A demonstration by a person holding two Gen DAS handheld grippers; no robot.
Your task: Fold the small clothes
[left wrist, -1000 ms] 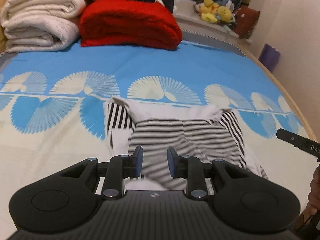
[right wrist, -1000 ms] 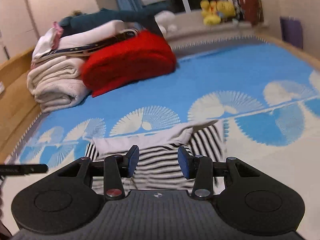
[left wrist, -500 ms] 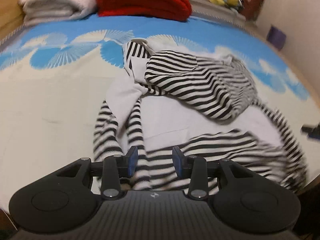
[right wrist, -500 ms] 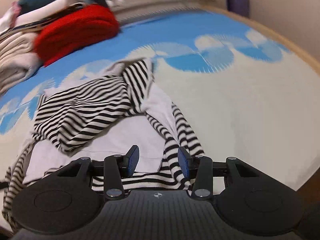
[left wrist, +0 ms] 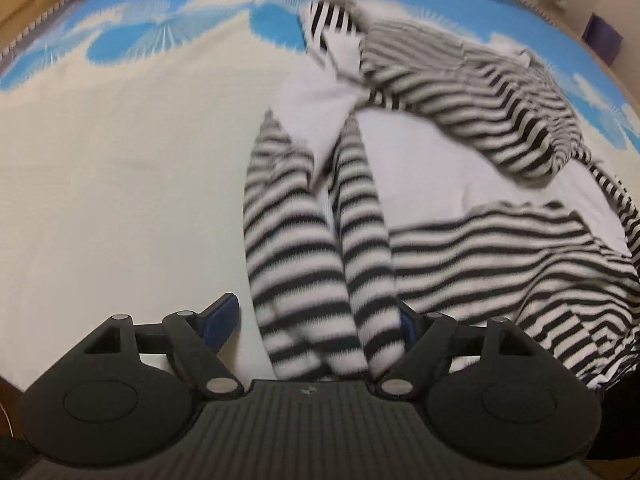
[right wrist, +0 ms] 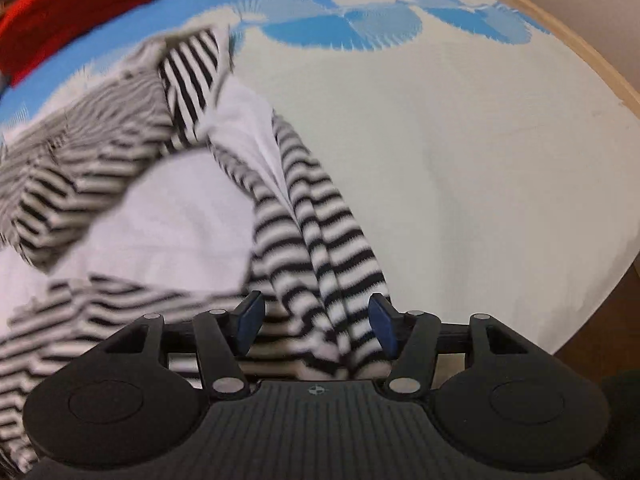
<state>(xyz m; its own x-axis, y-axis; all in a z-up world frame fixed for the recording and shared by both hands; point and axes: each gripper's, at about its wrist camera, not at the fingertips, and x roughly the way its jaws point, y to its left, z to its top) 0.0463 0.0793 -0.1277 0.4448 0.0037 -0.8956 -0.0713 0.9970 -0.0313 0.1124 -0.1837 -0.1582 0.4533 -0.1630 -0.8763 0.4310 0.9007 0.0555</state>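
A black-and-white striped top (left wrist: 480,248) with a white panel lies spread on the cream and blue bed cover (left wrist: 120,180). My left gripper (left wrist: 316,320) hovers just over its left striped sleeve (left wrist: 288,248). Its jaws are opening, the sleeve's cuff lies between them, and the pads do not press it. In the right wrist view the top (right wrist: 160,220) fills the left half. My right gripper (right wrist: 316,320) is low over the right striped sleeve (right wrist: 320,232). Its jaws are opening too, with the sleeve end loose between them.
A red folded blanket (right wrist: 72,12) lies at the far end of the bed. The wooden bed edge (right wrist: 580,52) curves along the right. Bare cream cover (right wrist: 460,160) stretches right of the top, and more lies to its left. A purple object (left wrist: 600,36) stands by the wall.
Both grippers have sunk and tipped down, from a level view across the bed to close over the sleeves. Both pairs of jaws stand wider than before.
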